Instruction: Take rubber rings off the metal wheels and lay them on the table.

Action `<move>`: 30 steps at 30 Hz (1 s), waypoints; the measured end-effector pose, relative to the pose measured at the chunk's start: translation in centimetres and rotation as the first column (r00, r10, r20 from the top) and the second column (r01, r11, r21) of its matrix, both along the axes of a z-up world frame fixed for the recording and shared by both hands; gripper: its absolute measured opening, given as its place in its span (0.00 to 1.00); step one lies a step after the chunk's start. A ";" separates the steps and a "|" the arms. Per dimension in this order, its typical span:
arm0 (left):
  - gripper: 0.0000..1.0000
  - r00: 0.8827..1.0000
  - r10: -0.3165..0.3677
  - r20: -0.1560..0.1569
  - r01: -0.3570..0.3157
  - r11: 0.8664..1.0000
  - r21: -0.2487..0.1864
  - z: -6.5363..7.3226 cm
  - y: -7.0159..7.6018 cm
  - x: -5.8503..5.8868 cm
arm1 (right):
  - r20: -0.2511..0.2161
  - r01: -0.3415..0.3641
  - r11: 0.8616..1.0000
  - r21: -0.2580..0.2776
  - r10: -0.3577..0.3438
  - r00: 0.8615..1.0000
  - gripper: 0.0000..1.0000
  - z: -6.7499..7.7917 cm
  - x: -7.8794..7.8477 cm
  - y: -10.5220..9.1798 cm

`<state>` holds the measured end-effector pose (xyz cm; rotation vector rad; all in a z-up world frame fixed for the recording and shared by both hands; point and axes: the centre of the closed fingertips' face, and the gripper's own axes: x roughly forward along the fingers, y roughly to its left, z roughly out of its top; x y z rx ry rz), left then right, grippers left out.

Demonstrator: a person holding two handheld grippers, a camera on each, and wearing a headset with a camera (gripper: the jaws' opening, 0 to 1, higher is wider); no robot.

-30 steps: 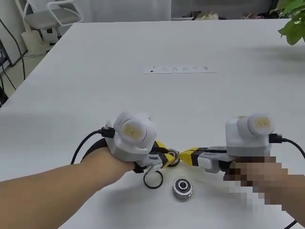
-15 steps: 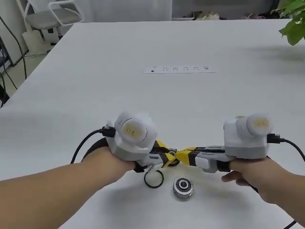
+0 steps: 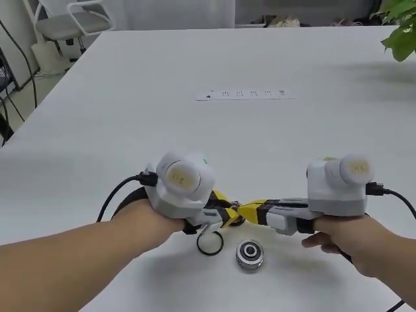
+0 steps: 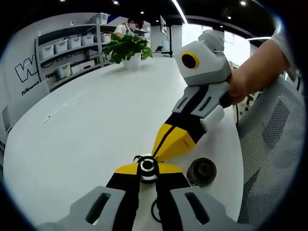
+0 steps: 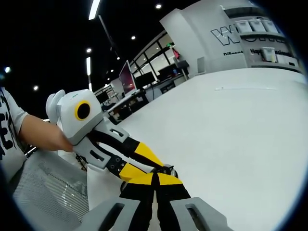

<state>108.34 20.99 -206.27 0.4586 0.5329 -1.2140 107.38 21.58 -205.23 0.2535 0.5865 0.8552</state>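
- Pale storage bins [image 4: 72,45] line the wall shelves beyond my workplace; what they hold is too small to tell.
- A white pot [image 4: 131,61] at the far end of the white surface [image 3: 162,58] carries a leafy green plant [image 4: 126,45].
- On the wall beside the shelves, a large letter "W" [image 4: 23,71] opens a word that the shelving cuts off. The smaller line under it is too blurred to read.
- A flush socket strip [image 3: 246,95] is set in the middle of the surface, its markings unreadable.
- My left tool [image 3: 227,215] has its yellow-tipped jaws closed on a small metal wheel [image 4: 147,168], gripping it by its two sides at the near edge of the surface. A dark band of rubber shows around the wheel's rim.
- My right tool [image 5: 154,177] comes in from the opposite side with its jaws pressed together. Their tips meet the rim of that same wheel, and whether they nip the rubber there I cannot tell.
- A loose rubber ring [image 3: 209,244] lies flat on the surface just under my left tool.
- A second metal wheel [image 3: 249,254] sits on its side near that ring, apart from both tools.
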 end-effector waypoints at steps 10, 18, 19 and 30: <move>0.07 1.000 0.000 0.000 0.000 1.000 0.000 0.0 0.0 0.0 | 0.000 -0.020 1.000 0.022 0.020 1.000 0.00 0.4 -0.3 0.2; 0.07 1.000 -0.001 0.001 0.001 1.000 0.000 0.0 0.0 0.0 | -0.019 -0.027 0.998 0.062 0.028 0.999 0.00 0.8 -0.7 0.2; 0.07 1.000 -0.002 0.000 0.002 1.000 0.000 0.0 0.0 0.0 | -0.022 -0.030 0.997 0.068 0.031 0.999 0.00 0.8 -0.8 0.2; 0.07 1.000 0.010 -0.004 -0.010 1.000 0.002 0.0 0.0 0.0 | -0.026 0.009 0.999 0.031 -0.008 1.000 0.00 0.3 -0.4 -0.3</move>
